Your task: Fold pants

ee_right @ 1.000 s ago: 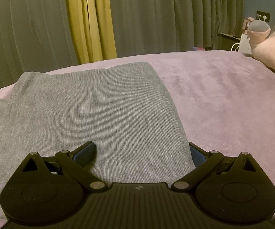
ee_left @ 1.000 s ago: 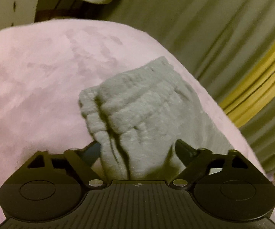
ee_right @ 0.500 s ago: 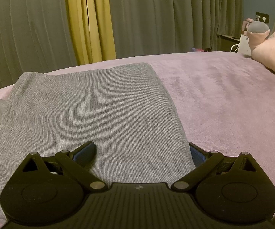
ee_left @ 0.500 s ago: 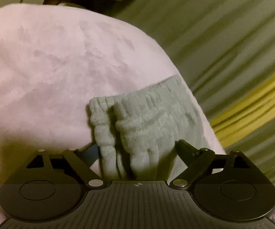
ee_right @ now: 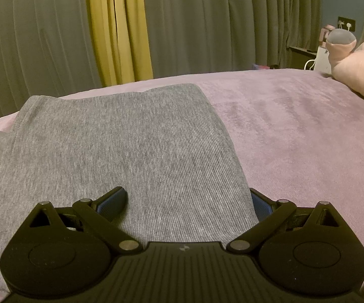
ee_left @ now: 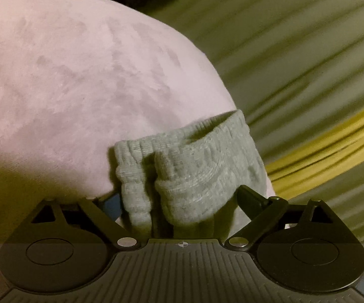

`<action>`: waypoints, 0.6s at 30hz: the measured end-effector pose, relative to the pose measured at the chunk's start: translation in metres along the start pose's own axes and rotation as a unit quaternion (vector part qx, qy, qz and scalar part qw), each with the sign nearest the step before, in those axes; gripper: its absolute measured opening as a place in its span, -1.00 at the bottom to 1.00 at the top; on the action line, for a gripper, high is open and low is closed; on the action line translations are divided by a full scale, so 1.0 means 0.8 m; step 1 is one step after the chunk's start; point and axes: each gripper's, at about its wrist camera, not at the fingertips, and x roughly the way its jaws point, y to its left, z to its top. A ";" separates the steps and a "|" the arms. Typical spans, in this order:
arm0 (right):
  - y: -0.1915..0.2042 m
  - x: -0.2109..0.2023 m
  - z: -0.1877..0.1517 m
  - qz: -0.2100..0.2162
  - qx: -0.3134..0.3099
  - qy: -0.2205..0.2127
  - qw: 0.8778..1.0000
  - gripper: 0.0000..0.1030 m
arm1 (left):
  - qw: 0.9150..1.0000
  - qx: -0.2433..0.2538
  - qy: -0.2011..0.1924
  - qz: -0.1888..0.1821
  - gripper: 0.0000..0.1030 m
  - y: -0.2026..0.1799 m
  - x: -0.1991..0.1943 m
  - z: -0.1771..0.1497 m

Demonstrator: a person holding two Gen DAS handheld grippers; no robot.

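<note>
Left gripper [ee_left: 179, 197]: fingers spread wide, bunched ribbed waistband [ee_left: 189, 166] of the grey pants between them; contact hidden by fabric, grip cannot be told. Right gripper [ee_right: 188, 202]: fingers apart, one on top of the flat pants [ee_right: 121, 146], the other half hidden under their 3 o'clock edge. Pink bedspread [ee_right: 295, 131] beneath; curtains [ee_right: 202, 22] at 12 o'clock, blurred in the left view; pink plush [ee_right: 353, 68] cut off at 2 o'clock.
</note>
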 end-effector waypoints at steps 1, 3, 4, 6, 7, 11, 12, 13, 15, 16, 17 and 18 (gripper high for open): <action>0.000 0.000 0.000 0.000 0.000 0.000 1.000 0.93 | 1.000 0.005 0.003 0.007 0.86 -0.004 0.003 0.001; 0.000 0.000 0.000 0.000 0.000 0.000 1.000 0.93 | 1.000 0.019 0.003 0.023 0.81 -0.014 0.005 0.002; 0.000 0.000 0.000 0.000 0.000 0.000 1.000 0.93 | 0.999 0.023 0.001 0.028 0.78 -0.017 0.004 0.001; 0.000 0.000 0.000 0.000 0.000 0.000 1.000 0.93 | 0.999 0.024 -0.008 0.027 0.58 -0.018 0.000 0.000; 0.000 0.000 -0.001 0.000 0.000 0.000 1.000 0.93 | 0.999 0.025 -0.013 0.018 0.49 -0.016 -0.004 -0.001; 0.000 0.000 -0.001 0.000 0.000 -0.001 1.000 0.93 | 0.999 0.028 -0.016 -0.007 0.27 -0.001 -0.011 -0.003; 0.000 0.000 -0.001 0.000 0.000 -0.001 1.000 0.93 | 1.000 0.022 -0.014 -0.005 0.30 0.003 -0.008 -0.003; 0.001 0.000 -0.001 -0.001 -0.001 -0.001 1.000 0.93 | 1.000 0.013 -0.014 -0.003 0.34 0.006 -0.006 -0.004; 0.002 0.001 -0.001 -0.002 -0.001 -0.001 1.000 0.93 | 1.000 0.002 -0.017 0.001 0.55 0.000 -0.002 -0.003; 0.002 0.001 -0.001 -0.002 -0.001 -0.001 1.000 0.93 | 1.000 0.001 -0.018 0.006 0.62 -0.006 0.001 -0.003; 0.002 0.001 -0.001 -0.002 -0.001 -0.002 1.000 0.93 | 1.000 0.001 -0.016 0.011 0.74 -0.012 0.005 -0.002; 0.002 0.001 -0.001 -0.002 -0.001 -0.003 1.000 0.93 | 1.000 0.002 -0.015 0.018 0.80 -0.018 0.009 -0.001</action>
